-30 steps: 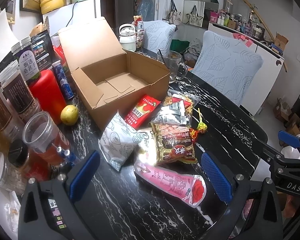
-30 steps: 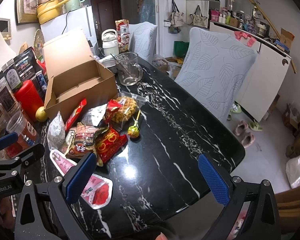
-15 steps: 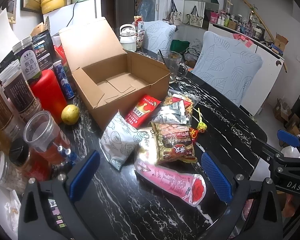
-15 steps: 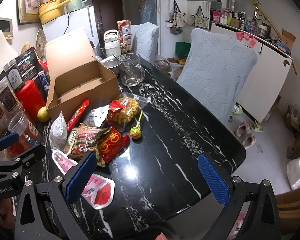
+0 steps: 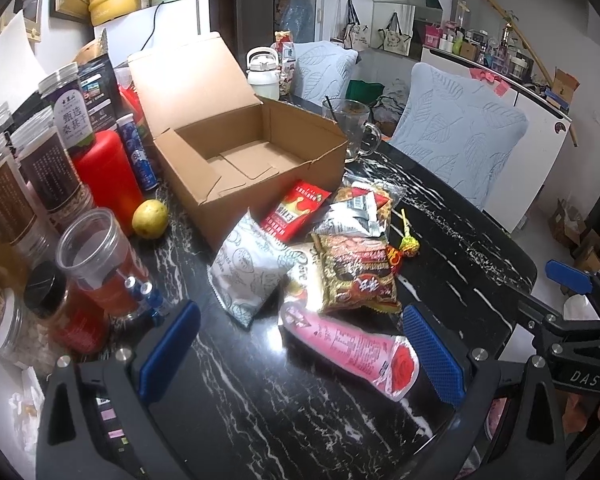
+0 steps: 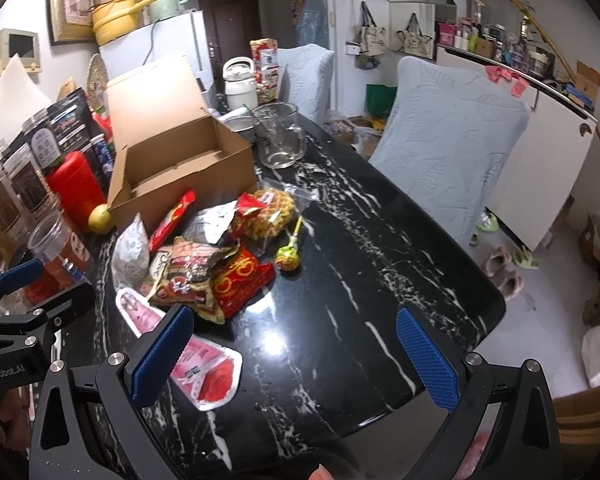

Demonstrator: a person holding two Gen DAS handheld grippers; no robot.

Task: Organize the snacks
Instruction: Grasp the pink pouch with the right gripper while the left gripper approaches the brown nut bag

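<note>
An open brown cardboard box (image 5: pixel 256 160) (image 6: pixel 180 168) stands on the black marble table (image 5: pixel 460 264), nothing inside it. In front of it lies a heap of snack packs: a white pouch (image 5: pixel 248 268), a red pack (image 5: pixel 296 210) leaning on the box, a brown-and-gold pack (image 5: pixel 358 276), a silver pack (image 5: pixel 354 216), a pink pouch (image 5: pixel 352 346) (image 6: pixel 208 368), a waffle bag (image 6: pixel 274 214) and a lollipop (image 6: pixel 288 258). My left gripper (image 5: pixel 300 344) hovers open just short of the pink pouch. My right gripper (image 6: pixel 296 354) is open over bare table to the right of the heap.
Jars (image 5: pixel 32 184), a red canister (image 5: pixel 108 176), a clear cup (image 5: pixel 100 264) and a lemon (image 5: pixel 150 218) crowd the table's left side. A glass mug (image 6: pixel 278 140) stands beyond the box. Pale blue chairs (image 6: pixel 448 152) line the right edge. The table's right half is bare.
Both grippers have drifted slightly forward toward the snack heap, still open. No snack has moved.
</note>
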